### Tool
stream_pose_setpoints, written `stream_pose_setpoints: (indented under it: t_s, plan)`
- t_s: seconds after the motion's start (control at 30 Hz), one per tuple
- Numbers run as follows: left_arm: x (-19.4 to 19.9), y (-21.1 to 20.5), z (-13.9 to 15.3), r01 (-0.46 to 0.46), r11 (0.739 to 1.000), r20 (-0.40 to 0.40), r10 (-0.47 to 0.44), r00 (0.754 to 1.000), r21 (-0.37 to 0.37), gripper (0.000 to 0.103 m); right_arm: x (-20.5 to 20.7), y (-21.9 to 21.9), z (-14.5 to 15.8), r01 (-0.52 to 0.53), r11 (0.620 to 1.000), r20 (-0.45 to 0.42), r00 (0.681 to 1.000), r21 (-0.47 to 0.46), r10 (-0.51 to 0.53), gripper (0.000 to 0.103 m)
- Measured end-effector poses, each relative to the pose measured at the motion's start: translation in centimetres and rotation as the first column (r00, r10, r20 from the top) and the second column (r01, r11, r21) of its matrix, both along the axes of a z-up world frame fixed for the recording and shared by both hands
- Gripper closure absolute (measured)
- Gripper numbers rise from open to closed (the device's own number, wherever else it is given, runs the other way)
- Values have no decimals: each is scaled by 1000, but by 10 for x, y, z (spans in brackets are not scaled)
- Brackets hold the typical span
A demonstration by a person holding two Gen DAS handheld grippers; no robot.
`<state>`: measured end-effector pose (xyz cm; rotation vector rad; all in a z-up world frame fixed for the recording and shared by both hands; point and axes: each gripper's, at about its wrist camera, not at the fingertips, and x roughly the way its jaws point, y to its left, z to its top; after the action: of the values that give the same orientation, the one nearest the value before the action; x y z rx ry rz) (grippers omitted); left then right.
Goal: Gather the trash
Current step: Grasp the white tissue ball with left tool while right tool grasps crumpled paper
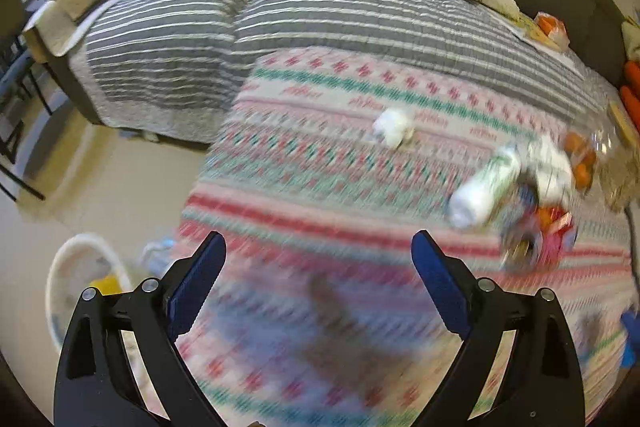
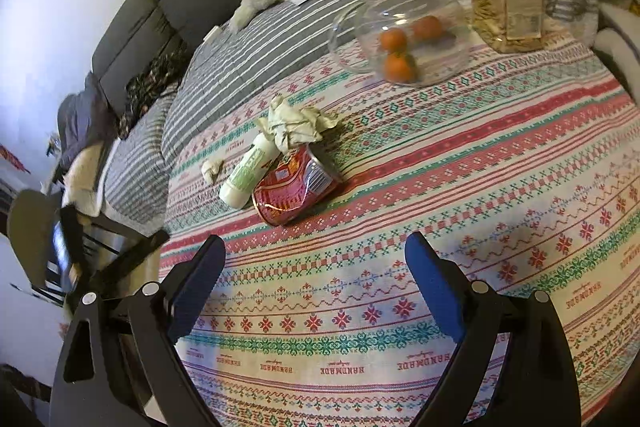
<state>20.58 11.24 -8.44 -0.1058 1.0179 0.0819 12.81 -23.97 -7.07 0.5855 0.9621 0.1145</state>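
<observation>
On the patterned tablecloth [image 2: 440, 187] lie a crushed red can [image 2: 294, 185], a white tube-like bottle [image 2: 248, 171], a crumpled paper [image 2: 296, 125] and a small white wad [image 2: 211, 169]. In the blurred left wrist view they show as the can [image 1: 536, 239], the bottle [image 1: 482, 189], the paper [image 1: 554, 167] and the wad [image 1: 394, 127]. My left gripper [image 1: 318, 255] is open and empty above the cloth, left of the trash. My right gripper [image 2: 316, 259] is open and empty, in front of the can.
A white basket [image 1: 86, 267] stands on the floor at lower left of the table. A glass jar with oranges [image 2: 400, 27] and a bag of snacks [image 2: 508, 3] stand behind the trash. A grey sofa with a striped cover [image 1: 360, 11] lies beyond.
</observation>
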Motion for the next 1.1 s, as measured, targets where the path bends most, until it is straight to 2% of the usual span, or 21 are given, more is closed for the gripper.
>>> stream_pose_setpoints:
  t_s: [0.13,0.3,0.43,0.5,0.53,0.57,0.6,0.63,0.67,0.7,0.8,1.0,1.1]
  plan:
    - [45,-24,-5,8,1000,-14,-8,1000,-4,17,0,-15,6,17,999,-1,1000,40,-17,14]
    - [94,-47,-23,22,999,-58,-20,998,24,28,3,-27,12,42,998,7,999,56,-43,14]
    - [113,-57,-35,24,999,-79,-20,997,45,35,7,-30,12,43,998,1,999,42,-43,14]
    - [117,-57,-40,21,999,-94,-17,995,35,42,9,-31,8,44,998,-7,999,35,-44,14]
    - [117,-55,-44,13,1000,-107,-12,994,15,49,9,-32,7,44,999,-12,999,33,-43,14]
    - [115,-52,-48,4,1000,-122,-5,993,-2,56,10,-33,6,44,999,-16,999,32,-44,14]
    - [113,-51,-51,1,1000,-128,-1,992,-6,57,11,-33,4,48,998,-20,999,32,-47,14]
    - [107,-51,-50,13,1000,-105,-11,994,17,65,11,-33,3,49,998,-22,999,34,-48,14]
    - [103,-51,-50,23,999,-98,-20,995,31,80,12,-33,3,50,998,-24,999,37,-49,14]
    - [96,-49,-47,36,999,-88,-33,996,28,84,12,-33,2,51,998,-24,998,41,-50,14]
    - [67,-43,-36,49,999,-53,-49,997,1,85,14,-31,2,53,998,-20,998,34,-53,14]
    - [-9,-56,-11,163,985,-15,-162,987,49,85,25,-23,2,65,997,-13,998,-27,-66,14]
    - [-39,-56,0,167,986,-12,-167,986,-25,85,39,-7,3,30,995,13,999,-97,-29,14]
